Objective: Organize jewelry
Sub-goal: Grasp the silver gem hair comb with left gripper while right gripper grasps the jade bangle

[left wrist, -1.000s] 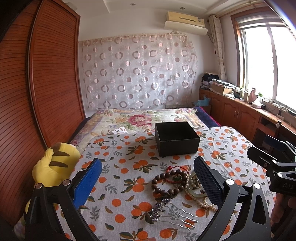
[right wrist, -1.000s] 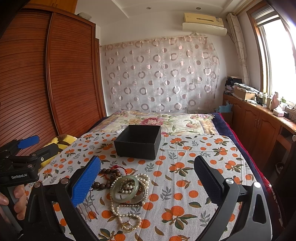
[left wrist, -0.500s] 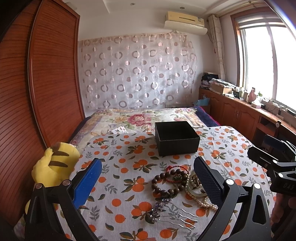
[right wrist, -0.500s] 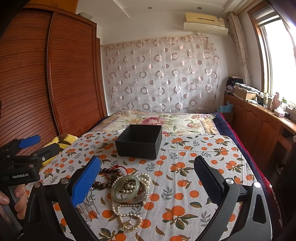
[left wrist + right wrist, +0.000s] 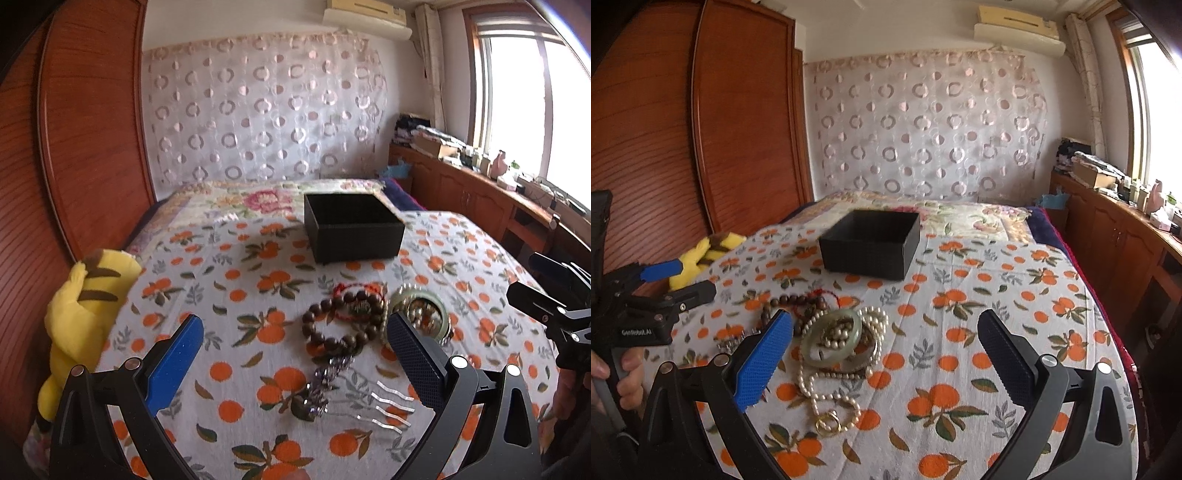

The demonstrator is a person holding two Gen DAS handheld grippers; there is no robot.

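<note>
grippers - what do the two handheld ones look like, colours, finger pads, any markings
Both are matte black plastic frames with silver pivot bolts. On the left gripper and the right gripper, one of the fingers carries a bright blue textured pad, the other a dark navy one. The right wrist view shows white "GenRobot.AI" lettering on the left gripper's body. No cables or sleeves visible.

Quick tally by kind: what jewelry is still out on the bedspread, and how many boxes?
Bead bracelet, dark wood: 1
Red cord bracelet: 1
Jade bangle: 1
Pearl necklace: 1
Gold ring: 1
Hair comb: 1
Black box: 1
Total: 7
</note>
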